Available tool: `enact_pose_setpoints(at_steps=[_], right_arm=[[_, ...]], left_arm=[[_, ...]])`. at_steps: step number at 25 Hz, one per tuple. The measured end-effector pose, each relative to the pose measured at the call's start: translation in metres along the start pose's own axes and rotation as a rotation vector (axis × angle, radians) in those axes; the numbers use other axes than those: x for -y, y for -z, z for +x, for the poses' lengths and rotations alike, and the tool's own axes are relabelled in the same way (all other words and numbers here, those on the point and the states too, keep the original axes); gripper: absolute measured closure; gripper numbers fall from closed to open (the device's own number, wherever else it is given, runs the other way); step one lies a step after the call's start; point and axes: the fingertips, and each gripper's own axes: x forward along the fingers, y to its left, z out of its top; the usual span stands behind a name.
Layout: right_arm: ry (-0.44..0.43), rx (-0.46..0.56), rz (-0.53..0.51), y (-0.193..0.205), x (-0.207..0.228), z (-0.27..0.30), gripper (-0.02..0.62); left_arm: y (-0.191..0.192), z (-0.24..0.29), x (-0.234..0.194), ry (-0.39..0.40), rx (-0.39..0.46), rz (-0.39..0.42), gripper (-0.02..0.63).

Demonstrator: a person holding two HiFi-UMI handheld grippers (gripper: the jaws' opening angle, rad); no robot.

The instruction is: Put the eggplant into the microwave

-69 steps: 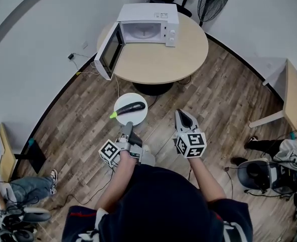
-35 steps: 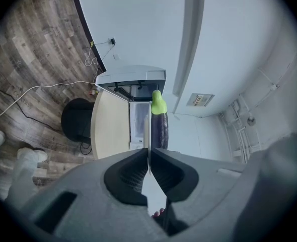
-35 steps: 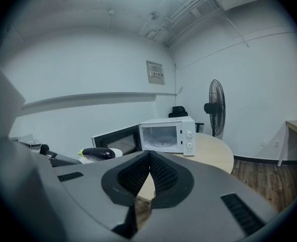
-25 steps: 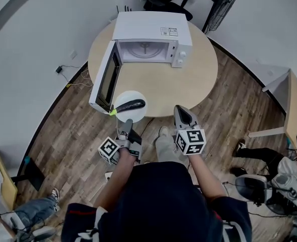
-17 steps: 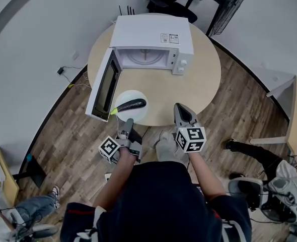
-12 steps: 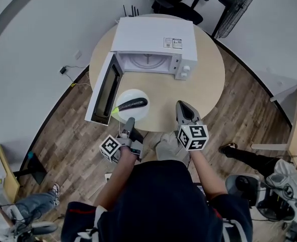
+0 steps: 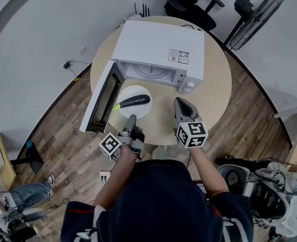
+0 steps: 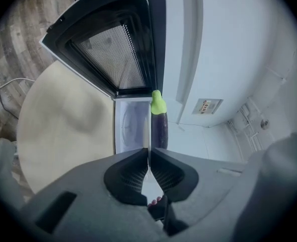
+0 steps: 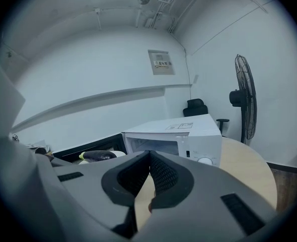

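Nearer the microwave [image 7: 161,47], plate [image 7: 136,90] bears eggplant [image 7: 134,101] crosswise, stem toward door [image 7: 102,101].

Wood-plank floor [image 7: 63,150], lower left and right. Plain white wall [image 7: 32,44] fills upper left. Round light-wood table [image 7: 216,89], centre. Black office chair [image 7: 189,1], top edge; standing fan [image 7: 264,9], upper right.

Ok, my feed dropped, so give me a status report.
Left gripper shut on plate rim; right gripper shut, empty. Eggplant on plate, just outside microwave. Door open, nothing in the way.
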Motion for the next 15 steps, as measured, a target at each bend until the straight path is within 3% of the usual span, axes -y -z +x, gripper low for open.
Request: enact_pose_setpoints(at_steps=[7,15], right_arm=[[-0.042,-0.023,-0.001,-0.008,0.045,0.033,0.583],[-0.051,-0.034,-0.016,-0.009,0.041,0.042,0.583]], left_arm=[[0.010,0.049,0.002,0.002,0.039,0.009,0.580],[0.005,0.055,-0.001,-0.011,0.029,0.005,0.580]])
